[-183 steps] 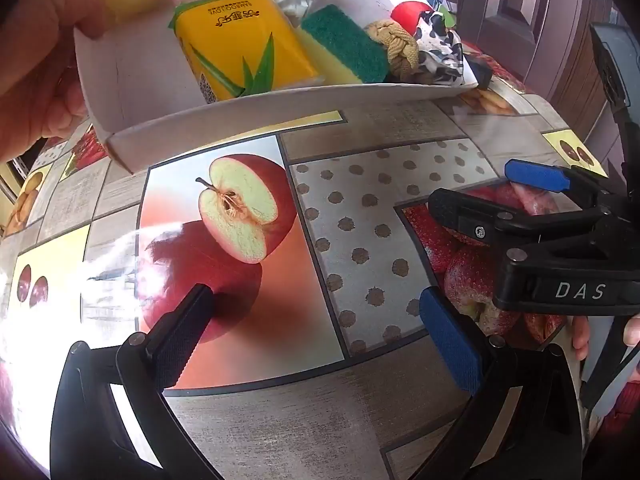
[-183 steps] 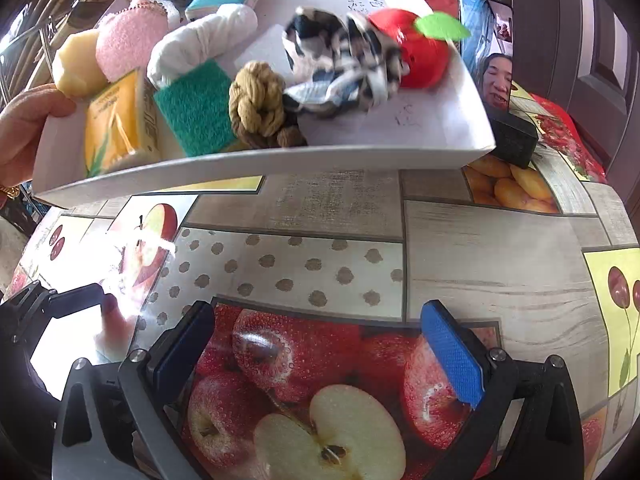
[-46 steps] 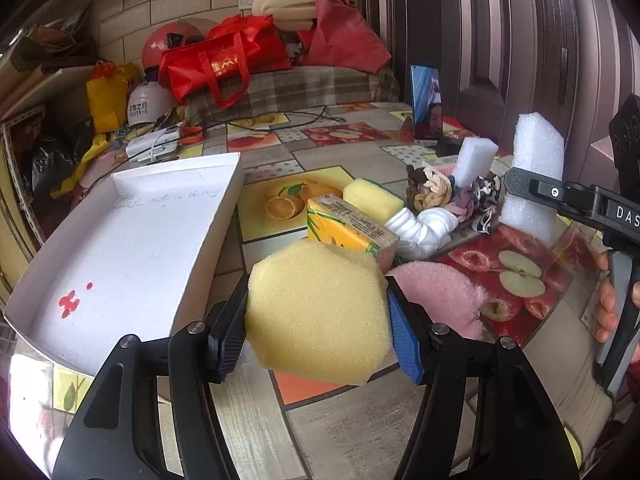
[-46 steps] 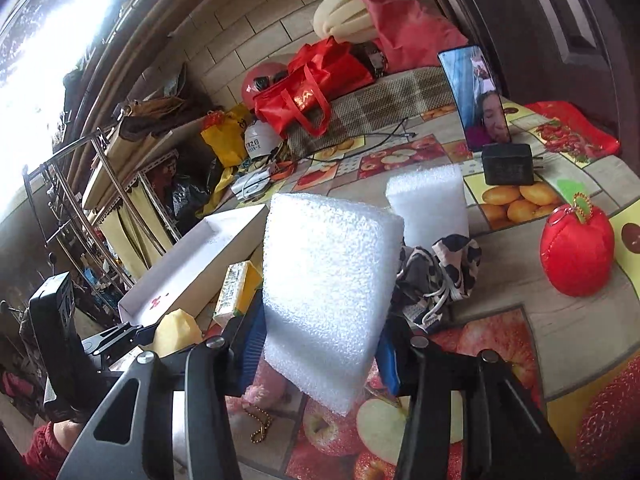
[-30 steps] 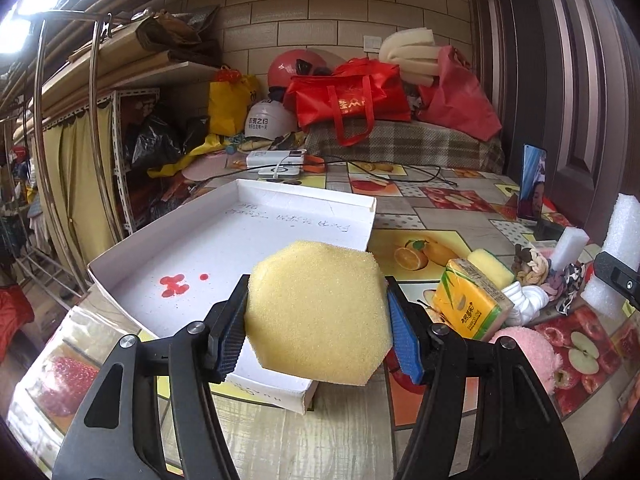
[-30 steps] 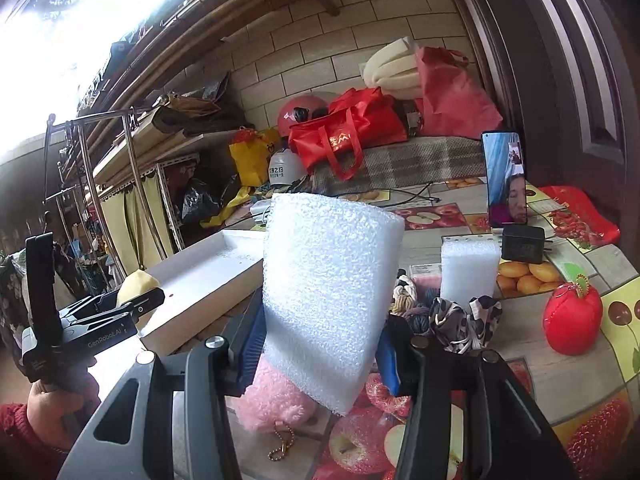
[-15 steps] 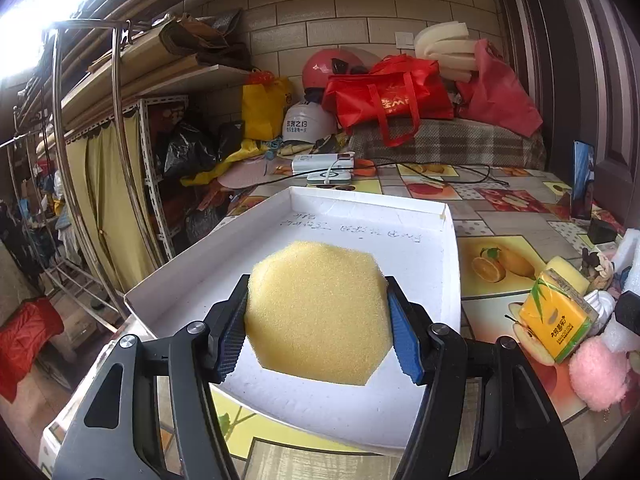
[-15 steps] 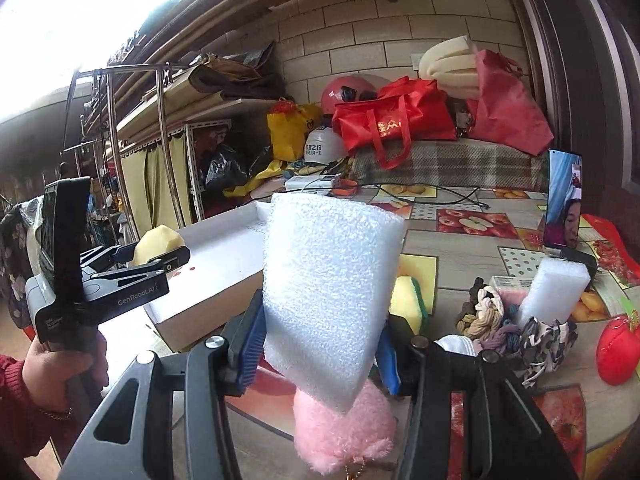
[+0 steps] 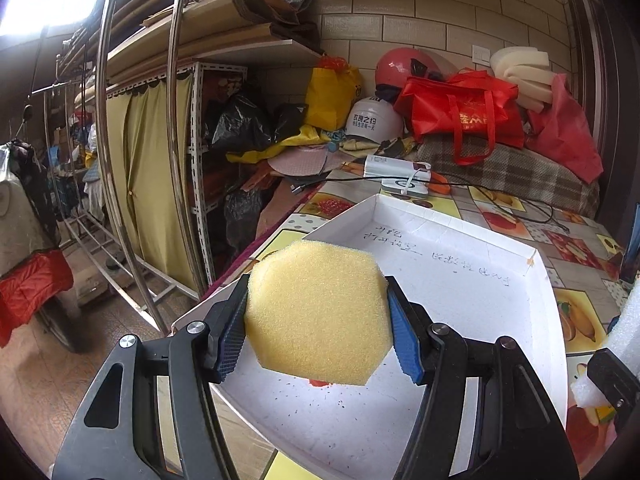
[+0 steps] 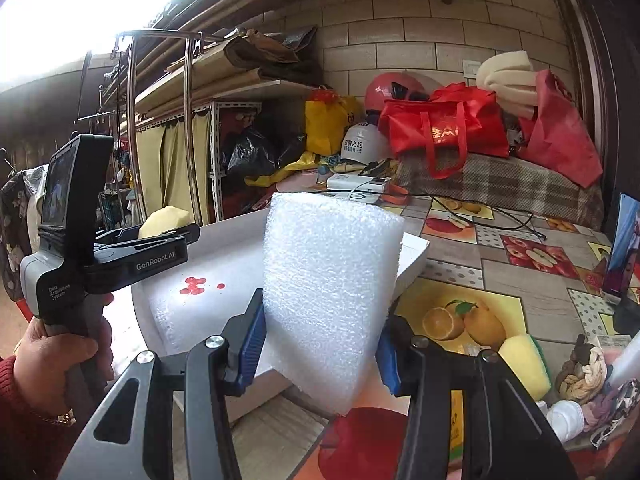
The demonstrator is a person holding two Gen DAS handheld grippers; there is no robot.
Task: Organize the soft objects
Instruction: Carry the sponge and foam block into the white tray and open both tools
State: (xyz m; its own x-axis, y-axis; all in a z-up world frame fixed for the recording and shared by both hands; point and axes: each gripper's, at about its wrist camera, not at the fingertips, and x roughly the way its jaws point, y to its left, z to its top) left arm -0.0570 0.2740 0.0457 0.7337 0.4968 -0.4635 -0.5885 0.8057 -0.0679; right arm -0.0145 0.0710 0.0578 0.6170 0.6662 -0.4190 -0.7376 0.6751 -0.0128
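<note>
My left gripper (image 9: 318,338) is shut on a yellow sponge (image 9: 318,312) and holds it above the near left part of the white box (image 9: 460,280). The box holds only red spots and handwriting. My right gripper (image 10: 320,348) is shut on a white foam block (image 10: 326,292), held above the table just right of the white box (image 10: 224,264). The left gripper with the yellow sponge (image 10: 164,220) also shows at the left of the right wrist view. Loose soft things lie at the right: a yellow-green sponge (image 10: 524,360), a knotted rope (image 10: 584,372) and cloth scraps.
The fruit-print table (image 10: 520,280) carries a phone (image 10: 624,252) at the right edge, a power bank and cables (image 9: 404,172) at the back. Bags and helmets (image 9: 456,116) pile behind. A metal rack (image 9: 160,160) and floor lie beyond the table's left edge.
Both grippers have swung left toward the white box with their loads. The sponge now hangs over the box's near left part, and the foam block is closer to the box's right side.
</note>
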